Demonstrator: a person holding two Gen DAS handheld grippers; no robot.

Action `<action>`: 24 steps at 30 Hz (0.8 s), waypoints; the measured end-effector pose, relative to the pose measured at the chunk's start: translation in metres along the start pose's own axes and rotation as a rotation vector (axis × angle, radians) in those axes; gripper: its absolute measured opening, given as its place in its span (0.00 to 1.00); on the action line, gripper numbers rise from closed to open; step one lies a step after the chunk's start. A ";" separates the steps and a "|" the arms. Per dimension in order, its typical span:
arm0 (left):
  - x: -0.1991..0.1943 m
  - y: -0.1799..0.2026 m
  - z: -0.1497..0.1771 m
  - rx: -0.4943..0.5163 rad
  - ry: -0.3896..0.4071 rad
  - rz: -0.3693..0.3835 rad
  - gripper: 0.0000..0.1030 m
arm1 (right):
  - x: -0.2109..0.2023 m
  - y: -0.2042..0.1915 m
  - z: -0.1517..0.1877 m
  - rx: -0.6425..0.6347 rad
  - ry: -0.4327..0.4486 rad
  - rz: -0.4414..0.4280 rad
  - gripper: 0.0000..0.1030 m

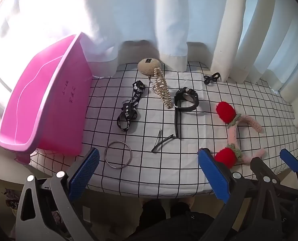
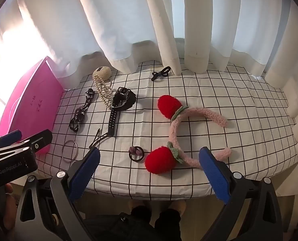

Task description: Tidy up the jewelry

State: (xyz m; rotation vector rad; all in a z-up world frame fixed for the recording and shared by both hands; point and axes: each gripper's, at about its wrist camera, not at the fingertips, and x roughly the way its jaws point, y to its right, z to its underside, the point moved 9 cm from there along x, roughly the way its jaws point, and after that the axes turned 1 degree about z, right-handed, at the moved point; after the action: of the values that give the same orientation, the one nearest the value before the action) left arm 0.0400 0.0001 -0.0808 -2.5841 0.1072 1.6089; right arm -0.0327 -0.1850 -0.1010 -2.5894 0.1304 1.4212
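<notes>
Jewelry lies on a checked tablecloth (image 1: 189,160). A pink bin (image 1: 44,108) stands at the left, tilted. On the cloth are a silver bangle (image 1: 118,154), black hair clips (image 1: 163,140), a black "luck" strap (image 1: 129,108), a pearl claw clip (image 1: 162,88), a beige fuzzy clip (image 1: 148,65), a black watch (image 1: 184,104), a black bow tie (image 1: 211,78) and a pink headband with red strawberries (image 2: 181,132). A dark hair tie (image 2: 136,153) lies near it. My left gripper (image 1: 149,174) is open over the front edge. My right gripper (image 2: 149,172) is open just before the headband.
White curtains (image 2: 169,30) hang along the back and right of the table. The table's front edge (image 2: 149,195) is right under both grippers. The left gripper's body (image 2: 14,156) shows at the left of the right wrist view.
</notes>
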 end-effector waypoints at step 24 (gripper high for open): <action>0.000 -0.003 -0.003 -0.003 0.007 -0.007 0.94 | 0.000 -0.001 0.000 0.001 0.001 0.001 0.91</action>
State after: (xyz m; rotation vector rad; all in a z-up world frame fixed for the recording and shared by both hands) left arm 0.0432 0.0030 -0.0795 -2.5898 0.0966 1.5991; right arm -0.0326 -0.1838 -0.1006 -2.5891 0.1326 1.4201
